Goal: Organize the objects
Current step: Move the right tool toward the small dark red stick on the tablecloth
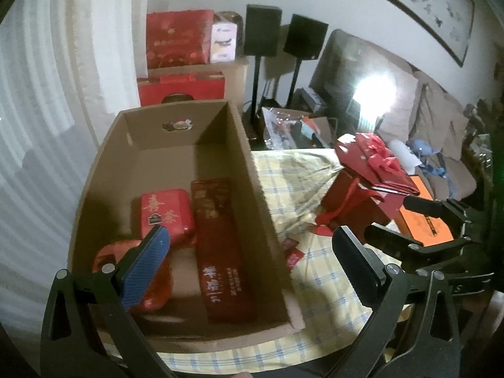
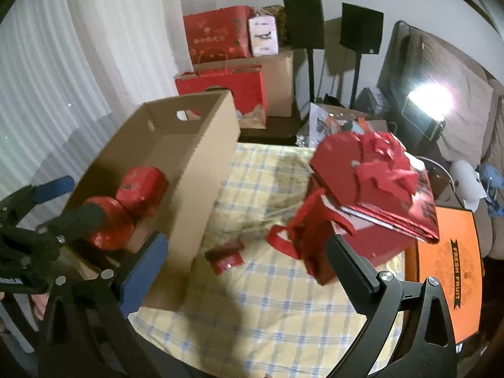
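An open cardboard box (image 1: pixel 252 170) stands on the checked cloth. In it lie a square red tin (image 1: pixel 167 217), a long red box (image 1: pixel 220 252) and a round red packet (image 1: pixel 138 271). My left gripper (image 1: pixel 252 233) hangs open over the box's near end, with nothing between its fingers. To the right stands a red gift bag (image 2: pixel 315 230) with a stack of red paper decorations (image 2: pixel 378 182) on top. My right gripper (image 2: pixel 247 239) is open in front of the bag, its black finger (image 2: pixel 349 261) by the bag's near corner. A small red envelope (image 2: pixel 226 256) lies on the cloth between box and bag.
An orange fruit box (image 2: pixel 447 267) lies right of the gift bag. Behind the table stand red gift boxes (image 2: pixel 220 91), a brown carton (image 2: pixel 277 82), two black speakers on stands (image 2: pixel 304 22) and a sofa with a bright lamp (image 2: pixel 428 100).
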The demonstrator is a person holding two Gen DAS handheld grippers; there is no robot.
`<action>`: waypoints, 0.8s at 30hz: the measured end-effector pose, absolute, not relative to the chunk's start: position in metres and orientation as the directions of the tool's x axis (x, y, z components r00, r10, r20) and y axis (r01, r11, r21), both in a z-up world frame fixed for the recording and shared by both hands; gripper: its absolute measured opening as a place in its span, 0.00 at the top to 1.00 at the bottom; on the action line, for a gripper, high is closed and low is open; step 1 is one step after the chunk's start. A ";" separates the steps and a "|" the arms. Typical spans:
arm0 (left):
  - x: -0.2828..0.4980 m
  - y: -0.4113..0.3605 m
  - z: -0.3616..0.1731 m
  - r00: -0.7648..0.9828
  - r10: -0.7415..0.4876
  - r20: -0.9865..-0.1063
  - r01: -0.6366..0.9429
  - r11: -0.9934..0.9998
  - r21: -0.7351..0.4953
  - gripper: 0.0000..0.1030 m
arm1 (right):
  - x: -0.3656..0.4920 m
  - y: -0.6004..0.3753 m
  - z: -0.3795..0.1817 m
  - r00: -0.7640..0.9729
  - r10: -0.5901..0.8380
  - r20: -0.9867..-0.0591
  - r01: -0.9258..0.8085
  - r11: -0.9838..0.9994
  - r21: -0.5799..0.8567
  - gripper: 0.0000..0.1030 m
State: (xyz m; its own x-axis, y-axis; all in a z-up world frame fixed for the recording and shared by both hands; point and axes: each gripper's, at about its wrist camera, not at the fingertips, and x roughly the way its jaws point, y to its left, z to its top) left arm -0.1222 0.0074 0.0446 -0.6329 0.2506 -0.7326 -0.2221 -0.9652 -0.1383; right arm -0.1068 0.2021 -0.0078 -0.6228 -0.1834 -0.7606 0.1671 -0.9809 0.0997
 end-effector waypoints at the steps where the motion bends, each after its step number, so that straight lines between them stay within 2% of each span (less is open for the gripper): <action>1: -0.120 0.009 0.045 -0.635 0.264 -0.726 -0.225 -0.962 -0.153 0.00 | -0.105 0.205 -0.010 -0.622 -0.177 -0.762 0.163 -0.982 0.096 0.01; 10: -0.113 0.015 0.036 -0.627 0.309 -0.716 -0.226 -0.951 -0.212 0.00 | -0.094 0.223 -0.032 -0.600 -0.188 -0.778 0.160 -0.980 0.113 0.02; 16: -0.111 0.013 0.030 -0.627 0.308 -0.715 -0.211 -0.951 -0.224 0.00 | -0.093 0.210 -0.050 -0.586 -0.218 -0.780 0.221 -0.970 0.106 0.04; 24: -0.109 0.000 0.024 -0.620 0.311 -0.720 -0.184 -0.950 -0.252 0.01 | -0.110 0.188 -0.086 -0.521 -0.271 -0.810 0.284 -0.949 0.135 0.17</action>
